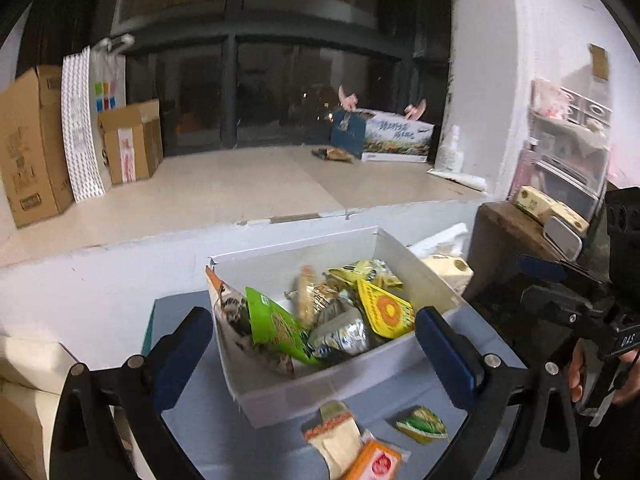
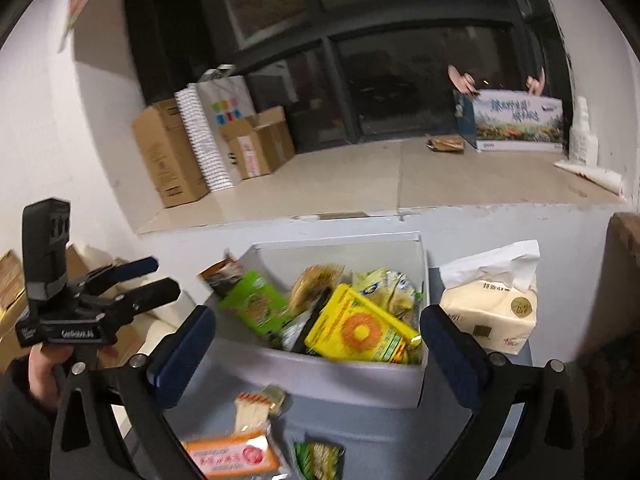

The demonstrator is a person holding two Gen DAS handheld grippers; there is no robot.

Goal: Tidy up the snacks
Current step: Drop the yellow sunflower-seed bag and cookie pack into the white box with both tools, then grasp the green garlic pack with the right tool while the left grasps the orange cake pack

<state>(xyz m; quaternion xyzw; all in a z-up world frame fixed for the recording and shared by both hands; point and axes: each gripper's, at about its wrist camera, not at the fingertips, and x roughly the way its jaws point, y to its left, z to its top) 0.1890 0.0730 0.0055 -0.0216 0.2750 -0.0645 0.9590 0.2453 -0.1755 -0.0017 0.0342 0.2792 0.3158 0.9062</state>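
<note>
A white open box [image 1: 280, 394] [image 2: 340, 376] sits on a grey-blue table and holds several snack packets, among them a yellow one [image 1: 386, 310] [image 2: 360, 332] and a green one [image 1: 276, 324] [image 2: 250, 304]. In front of the box lie an orange packet [image 1: 374, 462] [image 2: 232, 456], a beige packet [image 1: 334, 430] [image 2: 252, 410] and a small green packet [image 1: 422, 424] [image 2: 318, 458]. My left gripper [image 1: 314, 340] is open and empty, held above the box's near side. My right gripper [image 2: 318, 346] is open and empty, also just short of the box.
A tissue pack [image 2: 488, 308] [image 1: 446, 268] stands right of the box. Cardboard boxes [image 1: 128, 146] [image 2: 168, 152] and a printed carton [image 1: 396, 136] [image 2: 516, 120] stand on the windowsill behind. A wooden shelf [image 1: 508, 232] is at the right. Each gripper shows in the other's view [image 1: 580, 312] [image 2: 92, 300].
</note>
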